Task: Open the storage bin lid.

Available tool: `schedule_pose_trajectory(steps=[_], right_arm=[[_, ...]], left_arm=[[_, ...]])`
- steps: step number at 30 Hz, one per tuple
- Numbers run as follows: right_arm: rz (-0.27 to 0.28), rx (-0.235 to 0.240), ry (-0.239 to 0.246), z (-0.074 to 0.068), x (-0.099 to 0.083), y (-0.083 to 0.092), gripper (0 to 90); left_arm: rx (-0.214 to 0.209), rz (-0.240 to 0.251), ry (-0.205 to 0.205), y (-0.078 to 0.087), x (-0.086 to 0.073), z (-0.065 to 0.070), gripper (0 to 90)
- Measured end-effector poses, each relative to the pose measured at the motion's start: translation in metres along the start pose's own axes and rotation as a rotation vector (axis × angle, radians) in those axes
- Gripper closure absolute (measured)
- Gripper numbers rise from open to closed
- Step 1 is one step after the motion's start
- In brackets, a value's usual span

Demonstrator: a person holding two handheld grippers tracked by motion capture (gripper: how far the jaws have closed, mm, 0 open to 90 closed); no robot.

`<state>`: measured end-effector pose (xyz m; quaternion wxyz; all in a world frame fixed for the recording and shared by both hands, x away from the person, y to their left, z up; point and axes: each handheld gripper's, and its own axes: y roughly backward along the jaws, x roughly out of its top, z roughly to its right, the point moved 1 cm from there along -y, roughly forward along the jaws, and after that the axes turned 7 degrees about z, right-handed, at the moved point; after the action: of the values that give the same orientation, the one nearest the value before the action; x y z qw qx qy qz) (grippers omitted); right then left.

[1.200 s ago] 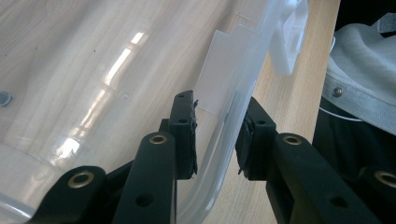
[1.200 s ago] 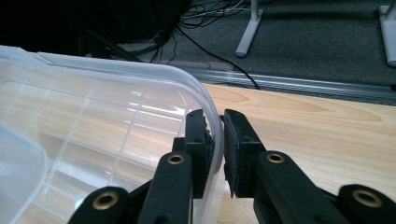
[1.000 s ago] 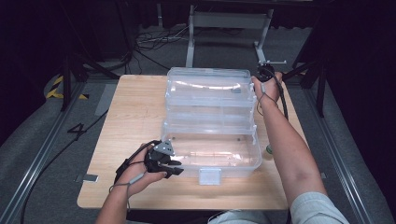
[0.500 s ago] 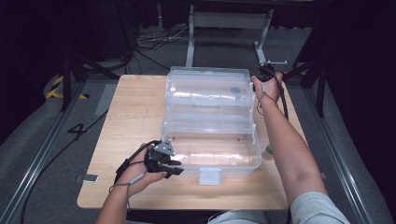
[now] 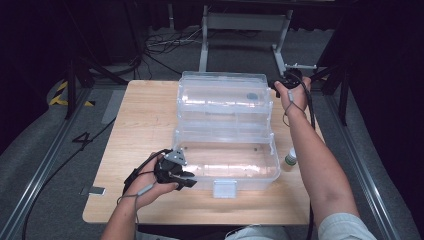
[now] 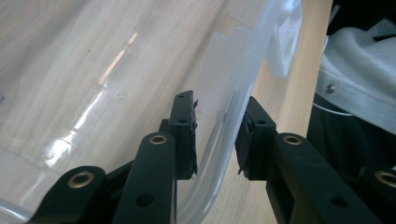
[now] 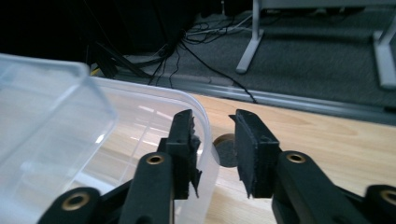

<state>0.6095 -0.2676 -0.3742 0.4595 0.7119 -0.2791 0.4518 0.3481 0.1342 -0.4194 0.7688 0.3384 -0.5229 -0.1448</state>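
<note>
A clear plastic box [image 5: 225, 161] stands on the wooden table [image 5: 142, 125] with its lid [image 5: 220, 95] swung back behind it. My left gripper [image 5: 188, 179] is at the box's front left corner. In the left gripper view it [image 6: 217, 135] straddles the box's front wall [image 6: 243, 74] and grips it. My right gripper [image 5: 278, 86] is at the lid's far right corner. In the right gripper view its jaws [image 7: 212, 135] have just been opening; the lid's rim [image 7: 205, 126] lies by the left pad, with a gap to the right pad.
A small bottle with a green cap [image 5: 290, 159] lies on the table right of the box. A small dark round thing [image 7: 226, 150] sits beyond the lid's edge. Metal stand legs [image 5: 205, 45] and cables [image 5: 160, 45] lie past the table's far edge.
The right hand has shifted slightly at the lid's far right corner. The lid stays swung back. The left hand and the box have not moved.
</note>
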Motion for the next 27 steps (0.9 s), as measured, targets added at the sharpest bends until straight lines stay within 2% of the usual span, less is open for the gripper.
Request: schedule_pose_trajectory(steps=[3, 5, 7, 9, 12, 13, 16, 20, 22, 23, 26, 27], right_arm=[[0.024, 0.014, 0.025, -0.001, 0.001, 0.014, 63.0], [0.033, 0.024, 0.054, -0.002, 0.0, 0.024, 60.3], [0.052, 0.039, 0.071, -0.004, -0.001, 0.035, 59.2], [0.081, 0.059, 0.091, -0.008, -0.003, 0.05, 58.1], [0.109, 0.085, 0.122, -0.013, -0.009, 0.068, 57.2], [0.109, 0.085, 0.122, -0.013, -0.009, 0.068, 57.2], [0.131, 0.099, 0.166, -0.017, -0.015, 0.089, 55.5], [0.177, 0.134, 0.18, -0.02, -0.025, 0.118, 53.9], [0.201, 0.149, 0.172, -0.02, -0.029, 0.13, 53.3], [0.204, 0.151, 0.169, -0.02, -0.031, 0.134, 52.9], [0.186, 0.127, 0.22, -0.018, -0.031, 0.147, 51.6], [0.187, 0.135, 0.21, -0.017, -0.032, 0.152, 51.3]], left_arm=[[-0.021, 0.016, 0.012, 0.001, 0.0, -0.002, 70.3], [-0.017, 0.018, 0.02, 0.001, 0.001, -0.002, 67.6], [-0.018, 0.011, 0.016, 0.003, 0.004, -0.003, 63.5], [-0.013, -0.001, 0.004, 0.004, 0.006, -0.002, 63.2], [-0.047, 0.026, -0.007, 0.011, 0.011, -0.001, 60.0], [-0.047, 0.026, -0.007, 0.011, 0.011, -0.001, 58.0], [-0.048, 0.055, -0.009, 0.022, 0.014, 0.0, 57.1], [-0.032, 0.073, -0.006, 0.033, 0.015, -0.002, 54.6], [-0.022, 0.087, -0.002, 0.036, 0.016, -0.003, 53.3], [-0.016, 0.092, 0.007, 0.038, 0.016, -0.004, 52.8], [0.0, 0.1, 0.009, 0.043, 0.016, -0.006, 51.0], [0.007, 0.102, 0.01, 0.045, 0.016, -0.007, 50.1]])
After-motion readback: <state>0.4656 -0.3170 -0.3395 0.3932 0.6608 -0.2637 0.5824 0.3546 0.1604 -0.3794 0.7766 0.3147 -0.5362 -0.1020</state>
